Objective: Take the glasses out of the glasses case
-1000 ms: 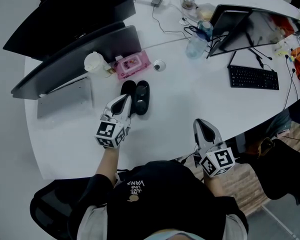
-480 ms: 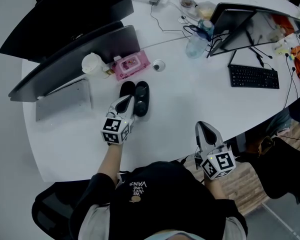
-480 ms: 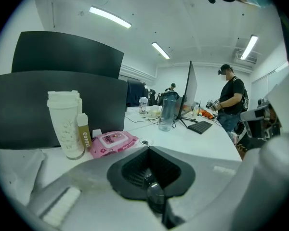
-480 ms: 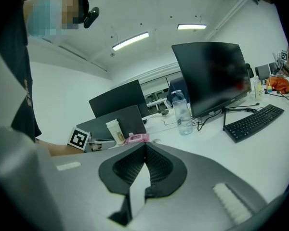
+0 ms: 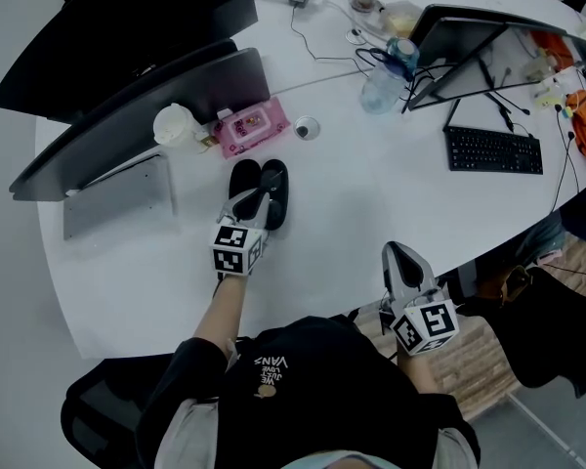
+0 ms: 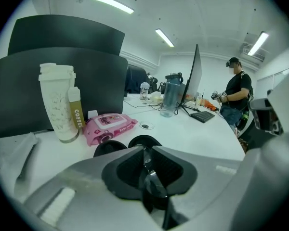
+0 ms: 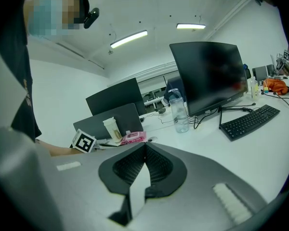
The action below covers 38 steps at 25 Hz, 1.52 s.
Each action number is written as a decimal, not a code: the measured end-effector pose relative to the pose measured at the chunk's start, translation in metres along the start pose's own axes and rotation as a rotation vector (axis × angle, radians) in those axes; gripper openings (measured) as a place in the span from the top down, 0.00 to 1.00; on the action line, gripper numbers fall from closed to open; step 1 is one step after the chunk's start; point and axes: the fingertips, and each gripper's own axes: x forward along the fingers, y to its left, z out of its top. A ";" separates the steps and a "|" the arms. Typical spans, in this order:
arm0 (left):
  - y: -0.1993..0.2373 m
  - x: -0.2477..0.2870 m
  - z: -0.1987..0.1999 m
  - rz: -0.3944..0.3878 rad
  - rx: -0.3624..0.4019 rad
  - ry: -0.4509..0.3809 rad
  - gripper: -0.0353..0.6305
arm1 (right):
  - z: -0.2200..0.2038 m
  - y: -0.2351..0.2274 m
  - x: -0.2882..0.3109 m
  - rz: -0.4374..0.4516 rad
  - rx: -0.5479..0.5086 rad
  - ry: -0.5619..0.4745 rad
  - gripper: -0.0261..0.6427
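The black glasses case (image 5: 274, 179) lies open on the white table (image 5: 371, 193), its two halves side by side; in the left gripper view the case (image 6: 144, 141) lies just past the jaw tips. My left gripper (image 5: 256, 201) hovers at the case's near end, between the two halves, jaws shut. In the left gripper view, a dark glossy shape shows through the slit behind the left gripper (image 6: 145, 149) tips; I cannot tell if it is the glasses. My right gripper (image 5: 398, 255) is shut and empty at the table's front edge, far from the case; its own view shows the right gripper (image 7: 145, 146) with jaws together.
A pink wipes pack (image 5: 251, 125) and a white coffee cup (image 5: 175, 125) sit just behind the case, before dark monitors (image 5: 146, 101). A small round disc (image 5: 307, 127), a water bottle (image 5: 382, 86), a keyboard (image 5: 493, 151) and cables lie to the right.
My left gripper has moved forward and slightly right, from short of the case to its near end. The right gripper has barely shifted.
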 end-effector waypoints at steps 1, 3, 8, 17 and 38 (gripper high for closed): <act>0.000 0.003 -0.003 0.003 -0.001 0.012 0.88 | 0.000 0.000 0.000 -0.003 0.001 0.002 0.96; 0.001 0.008 -0.008 0.006 -0.006 0.029 0.85 | -0.001 -0.001 0.001 -0.008 0.001 0.006 0.96; -0.002 0.018 -0.011 0.006 -0.010 0.055 0.80 | -0.001 -0.004 0.003 -0.022 0.005 0.006 0.96; -0.002 0.027 -0.025 0.051 -0.020 0.154 0.80 | -0.001 -0.006 0.006 -0.024 0.009 0.009 0.96; 0.012 0.032 -0.034 0.117 -0.075 0.227 0.90 | 0.002 -0.006 0.011 -0.002 0.010 -0.002 0.96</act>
